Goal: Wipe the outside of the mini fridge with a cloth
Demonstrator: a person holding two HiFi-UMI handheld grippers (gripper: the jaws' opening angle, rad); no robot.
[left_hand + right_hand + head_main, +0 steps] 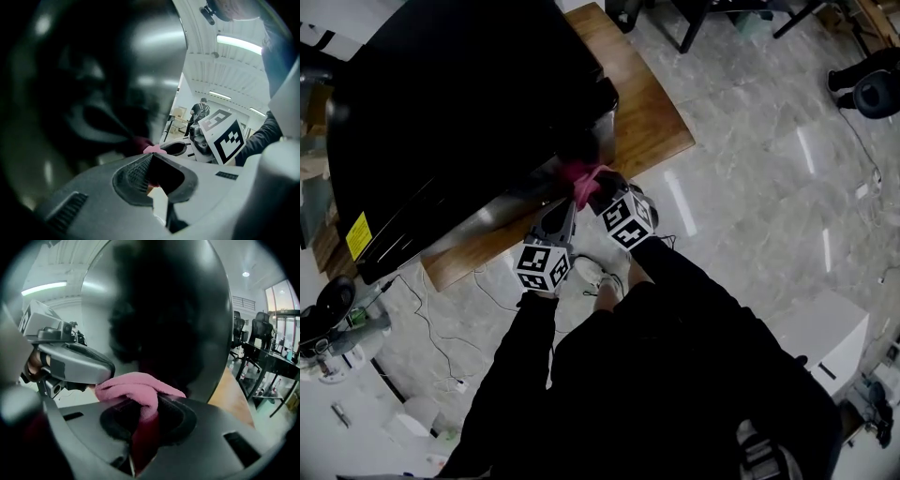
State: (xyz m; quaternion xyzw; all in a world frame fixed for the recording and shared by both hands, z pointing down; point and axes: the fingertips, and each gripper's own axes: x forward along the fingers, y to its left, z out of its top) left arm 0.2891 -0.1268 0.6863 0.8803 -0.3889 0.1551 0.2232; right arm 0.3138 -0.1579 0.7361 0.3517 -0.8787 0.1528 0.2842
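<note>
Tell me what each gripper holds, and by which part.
The right gripper pinches the pink cloth by a bunched fold; the left gripper holds nothing, jaws together.

The left gripper (152,158) fills the lower part of the view, its two grey jaws drawn together with nothing between them. Just past their tips a bit of pink cloth (153,149) lies against the mini fridge (93,84), whose dark, glossy wall takes up everything ahead and to the left. Ahead to the right, the right gripper (172,149) reaches in to the cloth, with its marker cube (225,136) and a dark sleeve (263,136) behind it. Further off stands a person (200,110), under long ceiling lights (239,43).
</note>
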